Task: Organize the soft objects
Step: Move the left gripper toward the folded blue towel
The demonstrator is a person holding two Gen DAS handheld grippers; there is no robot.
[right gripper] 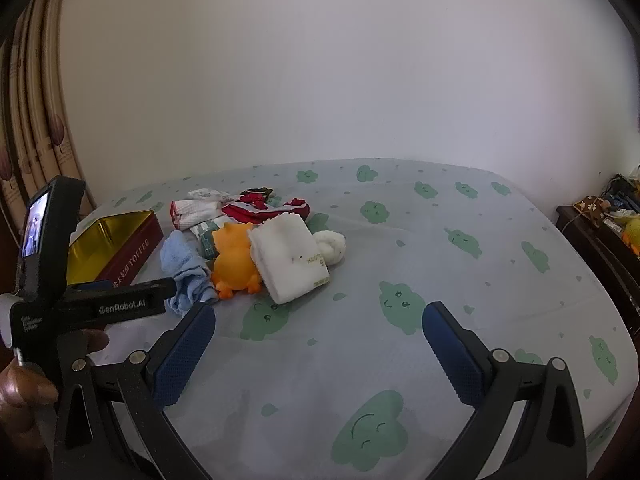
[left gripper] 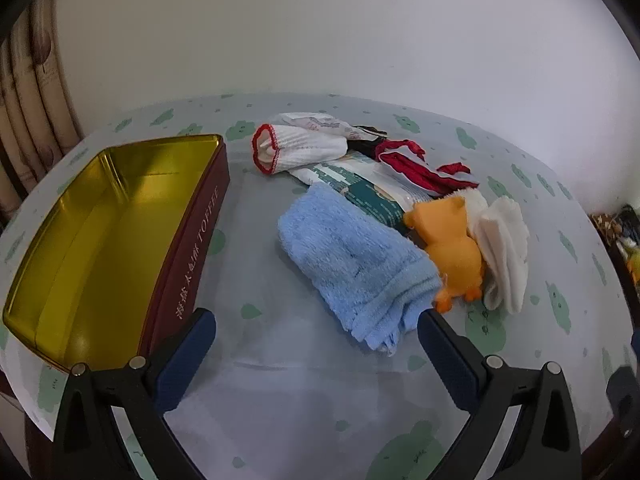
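Cloud-print bedsheet [left gripper: 280, 380] against white wall | toffee tin [left gripper: 120, 232] empty at 9 o'clock | folded blue towel [left gripper: 352, 264] centre, orange rubber toy [left gripper: 452, 240] touching at 3 o'clock | left gripper [left gripper: 316, 332] wide, tips just short of towel | right gripper [right gripper: 318, 328] wide, holding nothing.

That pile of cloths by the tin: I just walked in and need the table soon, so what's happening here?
A person holds a gripper in each hand over a table with a heap of soft things: a blue towel, an orange toy, white cloths and socks. The left gripper hovers open just short of the towel; the right gripper is open too. The tin is empty, so nothing is sorted yet.
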